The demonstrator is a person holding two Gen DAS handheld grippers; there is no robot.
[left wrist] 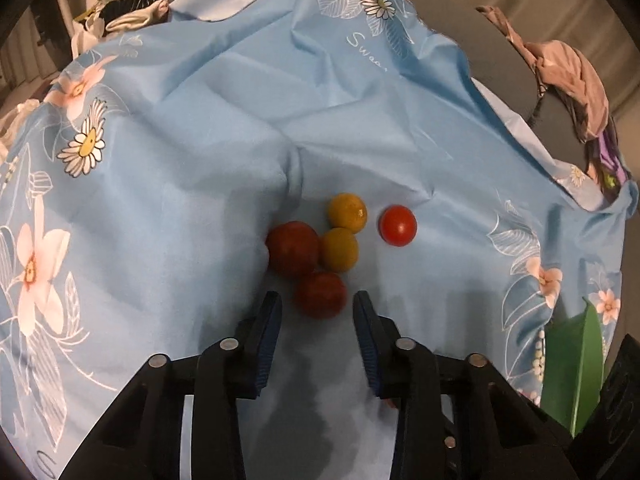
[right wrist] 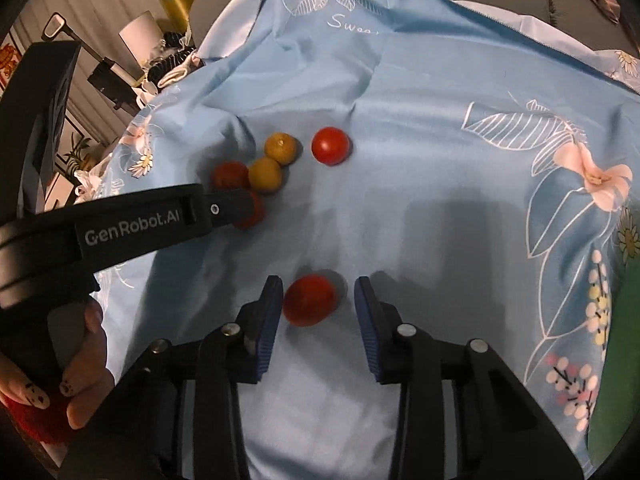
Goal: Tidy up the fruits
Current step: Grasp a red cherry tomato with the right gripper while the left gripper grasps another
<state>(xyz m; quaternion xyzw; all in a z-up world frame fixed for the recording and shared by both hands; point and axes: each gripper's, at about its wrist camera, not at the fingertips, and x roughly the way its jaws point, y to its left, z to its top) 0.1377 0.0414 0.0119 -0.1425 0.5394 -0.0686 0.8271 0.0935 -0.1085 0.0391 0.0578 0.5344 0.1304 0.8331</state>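
Note:
Small fruits lie on a blue flowered cloth [left wrist: 200,168]. In the left wrist view my left gripper [left wrist: 318,304] is open around the nearest red fruit [left wrist: 320,294], which sits between the fingertips. Beyond it lie a bigger red fruit [left wrist: 293,248], two yellow fruits [left wrist: 340,249] [left wrist: 347,213] and a lone red fruit [left wrist: 398,225]. In the right wrist view my right gripper [right wrist: 318,290] is open around a separate red fruit [right wrist: 310,300], nearer its left finger. The left gripper [right wrist: 236,208] reaches in from the left at the cluster [right wrist: 265,174].
A green object [left wrist: 576,364] lies at the cloth's right edge and shows in the right wrist view [right wrist: 620,360] too. Crumpled clothes [left wrist: 576,80] lie on the grey surface at the far right. More clutter [left wrist: 128,4] sits at the far left.

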